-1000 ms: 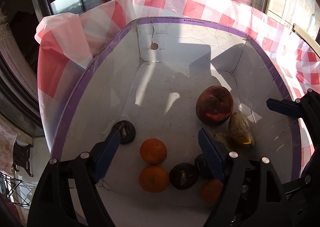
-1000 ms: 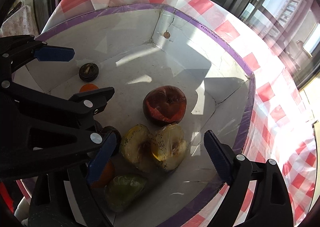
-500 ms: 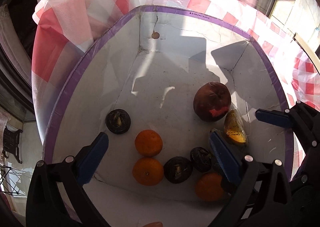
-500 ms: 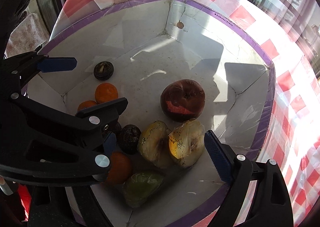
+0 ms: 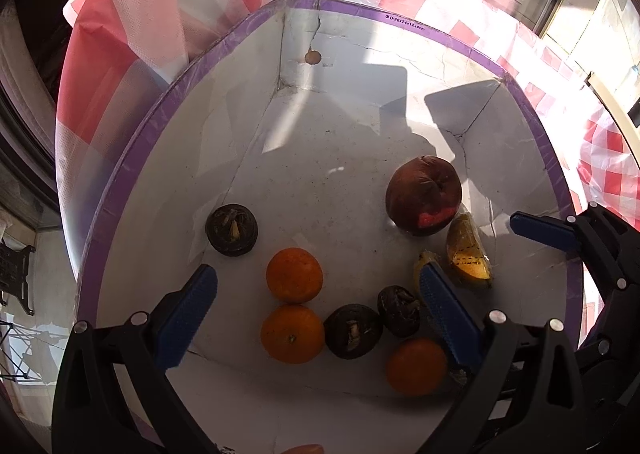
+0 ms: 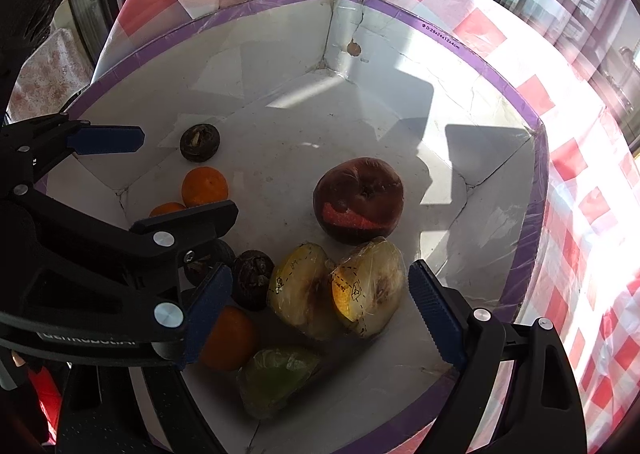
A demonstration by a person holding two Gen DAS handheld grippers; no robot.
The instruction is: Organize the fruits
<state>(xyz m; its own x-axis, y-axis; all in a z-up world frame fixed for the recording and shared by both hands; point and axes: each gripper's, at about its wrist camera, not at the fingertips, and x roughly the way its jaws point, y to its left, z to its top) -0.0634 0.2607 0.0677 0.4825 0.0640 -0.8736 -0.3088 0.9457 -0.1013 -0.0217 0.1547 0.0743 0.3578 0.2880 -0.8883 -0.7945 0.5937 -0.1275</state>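
- Left tongs [image 5: 316, 304]: released, jaws spread wide, nothing between the pads. A second ago they stood narrower around the near oranges; they have since opened fully and stayed there.
- Right tongs [image 6: 320, 294]: released too, jaws apart, hovering above the two wrapped peach halves [image 6: 336, 290] without touching them. No change in spread over the last second.
- All fruit sits inside the white box [image 5: 360, 14] with the purple rim, on the red-check table [image 6: 576, 254].
- Left side of box: one dark mangosteen [image 5: 232, 229] alone toward the far left; two oranges [image 5: 294, 302] touching, one behind the other, just right of it.
- Near middle: two more mangosteens [image 5: 374, 324] side by side, a third orange [image 5: 416, 366] nearest the camera.
- Right side: large dark red apple [image 5: 424, 194], wrinkled, with a bright red patch; the peach halves just in front of it. A wrapped green piece [image 6: 276, 378] lies near the box's near wall, seen only from the right wrist view.
- Reading: the left tongs' opening with nothing in them suggests a fruit has just been let go, likely one of the oranges, though which I cannot tell.
- Task state, judged: oranges mostly grouped; mangosteens split between far left and near middle; the third orange is apart from its pair. Sorting looks unfinished.
- Both tongs are free to take the next fruit.
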